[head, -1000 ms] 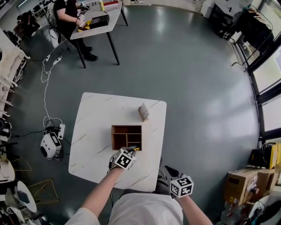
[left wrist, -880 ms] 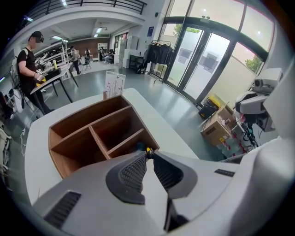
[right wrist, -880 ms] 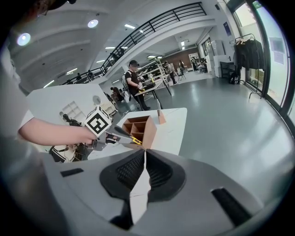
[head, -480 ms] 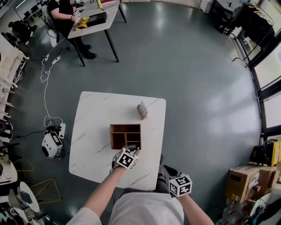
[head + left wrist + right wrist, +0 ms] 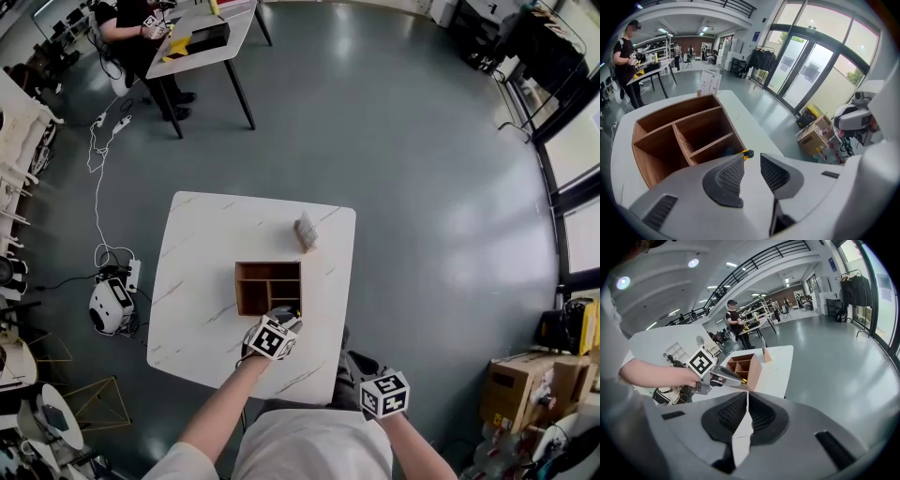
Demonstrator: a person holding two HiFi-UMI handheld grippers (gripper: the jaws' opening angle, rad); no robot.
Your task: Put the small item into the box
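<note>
Box (image 5: 268, 264) near left gripper (image 5: 751, 159); maybe packet (image 5: 306, 231) beyond

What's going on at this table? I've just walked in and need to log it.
A person works at a white table with a gripper in each hand. The left gripper hovers at the near right corner of a wooden box, jaws apart and empty. A small yellow and black item shows just past them, at the nearest compartment's edge; whether it lies fully inside is unclear. The right gripper is off the table, jaws shut on nothing.
</note>
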